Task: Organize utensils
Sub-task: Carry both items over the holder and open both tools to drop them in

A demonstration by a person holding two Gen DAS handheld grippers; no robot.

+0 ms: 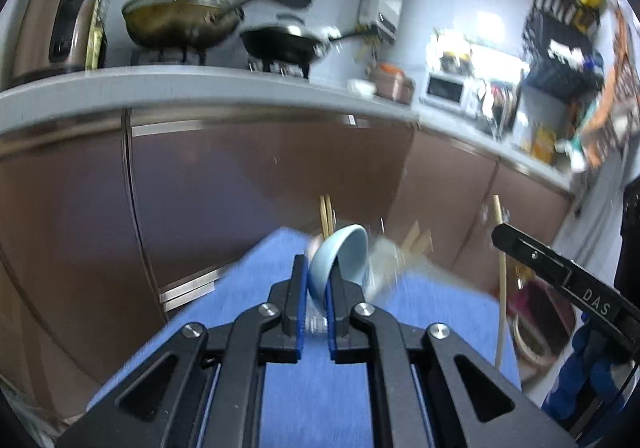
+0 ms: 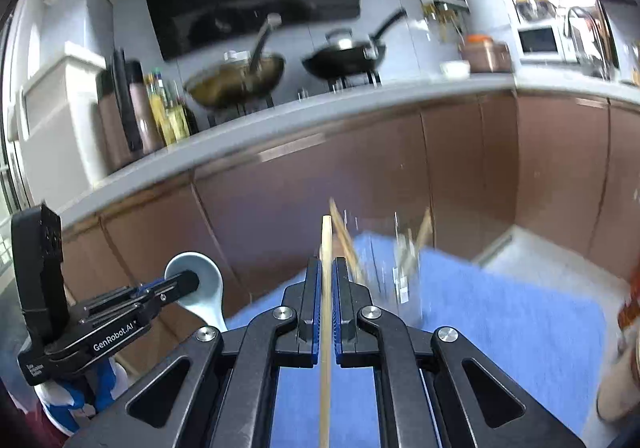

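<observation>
My left gripper [image 1: 317,272] is shut on a light blue ceramic spoon [image 1: 344,256], held up above the blue cloth [image 1: 256,288]. The spoon also shows in the right wrist view [image 2: 204,284], clamped by the left gripper [image 2: 188,284]. My right gripper [image 2: 327,268] is shut on a wooden chopstick [image 2: 326,312] that runs up between its blue pads. The chopstick shows in the left wrist view [image 1: 501,280] beside the right gripper's finger [image 1: 560,276]. A clear glass holder [image 2: 406,272] with more chopsticks [image 2: 344,236] stands on the cloth just ahead; it is blurred.
Brown cabinet doors [image 1: 240,183] and a grey counter edge [image 1: 200,87] stand behind the cloth-covered table. A wok [image 1: 180,21] and a black pan [image 1: 282,43] sit on the stove. A microwave [image 1: 444,87] and racks are at the right.
</observation>
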